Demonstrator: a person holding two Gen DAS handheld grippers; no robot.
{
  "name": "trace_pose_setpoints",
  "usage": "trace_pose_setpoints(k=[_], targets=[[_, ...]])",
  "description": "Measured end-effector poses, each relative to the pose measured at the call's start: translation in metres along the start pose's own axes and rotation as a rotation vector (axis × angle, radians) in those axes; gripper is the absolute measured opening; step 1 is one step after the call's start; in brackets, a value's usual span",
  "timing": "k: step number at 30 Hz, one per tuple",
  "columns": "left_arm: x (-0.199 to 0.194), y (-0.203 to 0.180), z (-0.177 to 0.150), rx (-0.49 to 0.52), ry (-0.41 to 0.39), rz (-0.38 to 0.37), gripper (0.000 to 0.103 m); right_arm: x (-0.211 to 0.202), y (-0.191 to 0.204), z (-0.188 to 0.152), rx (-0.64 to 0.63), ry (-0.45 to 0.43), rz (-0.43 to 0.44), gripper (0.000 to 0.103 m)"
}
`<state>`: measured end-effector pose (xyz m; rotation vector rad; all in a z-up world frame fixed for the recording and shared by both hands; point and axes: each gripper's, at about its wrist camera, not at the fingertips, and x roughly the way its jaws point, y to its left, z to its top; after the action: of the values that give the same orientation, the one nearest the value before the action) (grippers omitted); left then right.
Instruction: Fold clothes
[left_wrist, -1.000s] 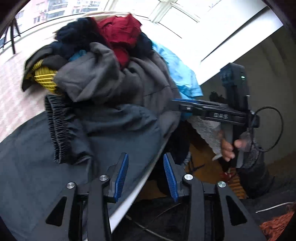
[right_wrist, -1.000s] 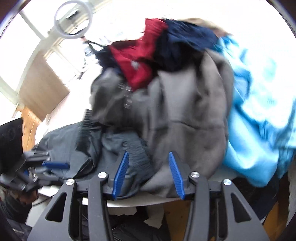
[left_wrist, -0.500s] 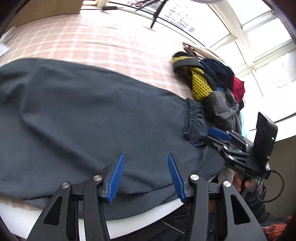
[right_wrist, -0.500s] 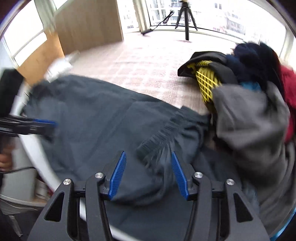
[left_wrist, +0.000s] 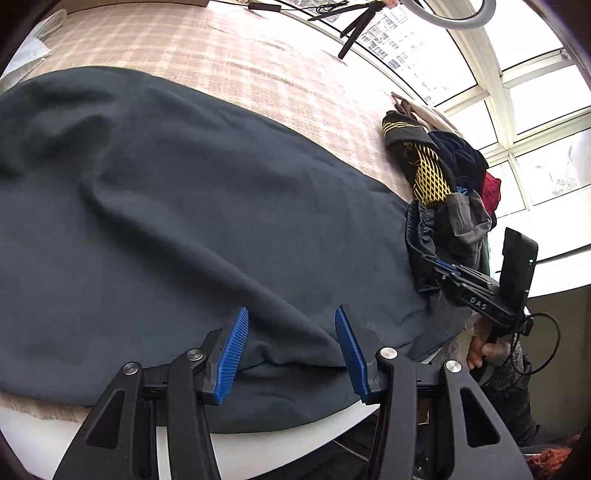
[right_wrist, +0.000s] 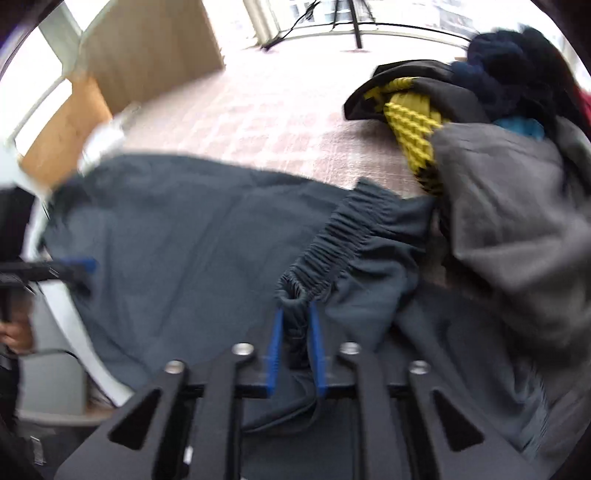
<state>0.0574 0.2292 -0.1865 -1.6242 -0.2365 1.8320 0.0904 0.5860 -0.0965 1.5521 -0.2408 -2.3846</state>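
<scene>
Dark trousers spread across table, waistband pinched.
Right gripper (right_wrist: 295, 343) clamps the elastic waistband (right_wrist: 332, 240) of the dark trousers (left_wrist: 184, 221) at lower centre; left gripper (left_wrist: 291, 350) hovers agape over the near hem (lower frame). Advise matching edges squarely.

Matt dark cloth trousers (left_wrist: 207, 221) with ribbed elastic waistband (right_wrist: 332, 243); claw pads (left_wrist: 232, 354) ridged blue plastic

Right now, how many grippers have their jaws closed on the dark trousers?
1. The right gripper is clamped on the dark trousers at the waistband. The left gripper is open over the near edge.
</scene>
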Motion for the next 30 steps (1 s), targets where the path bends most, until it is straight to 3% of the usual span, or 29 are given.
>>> trace_pose_setpoints(k=[4, 7, 8, 10, 13, 17, 19, 21, 25, 26, 28, 30], targets=[[-0.002, -0.013, 0.010, 0.057, 0.003, 0.015, 0.047, -0.067, -0.024, -0.027, 0.204, -0.138, 0.203, 0.012], [0.000, -0.024, 0.013, 0.108, 0.013, 0.023, 0.048, -0.108, -0.058, -0.055, 0.365, -0.232, 0.254, 0.012], [0.003, -0.028, 0.014, 0.125, 0.021, 0.025, 0.048, -0.114, -0.069, -0.066, 0.410, -0.251, 0.211, 0.012], [0.013, -0.035, 0.014, 0.147, 0.049, 0.027, 0.048, -0.108, -0.105, -0.088, 0.533, -0.202, 0.156, 0.012], [0.028, -0.047, 0.010, 0.192, 0.094, 0.038, 0.048, -0.092, -0.133, -0.107, 0.596, -0.149, 0.086, 0.015], [0.038, -0.058, -0.001, 0.263, 0.137, 0.076, 0.048, -0.099, -0.114, -0.097, 0.494, -0.147, 0.046, 0.017], [0.035, -0.061, -0.008, 0.294, 0.143, 0.085, 0.048, -0.102, -0.104, -0.092, 0.443, -0.146, 0.025, 0.038], [0.029, -0.061, -0.016, 0.323, 0.143, 0.088, 0.048, -0.102, -0.095, -0.075, 0.364, -0.155, -0.027, 0.050], [0.027, -0.063, -0.036, 0.399, 0.165, 0.110, 0.051, -0.091, -0.090, -0.062, 0.297, -0.107, -0.055, 0.049], [0.028, -0.065, -0.040, 0.424, 0.174, 0.126, 0.052, -0.088, -0.092, -0.062, 0.296, -0.092, -0.052, 0.045], [0.032, -0.070, -0.048, 0.475, 0.183, 0.157, 0.052, -0.087, -0.097, -0.064, 0.301, -0.078, -0.033, 0.017], [0.035, -0.073, -0.055, 0.522, 0.180, 0.187, 0.053, -0.093, -0.103, -0.067, 0.320, -0.096, 0.014, 0.016]])
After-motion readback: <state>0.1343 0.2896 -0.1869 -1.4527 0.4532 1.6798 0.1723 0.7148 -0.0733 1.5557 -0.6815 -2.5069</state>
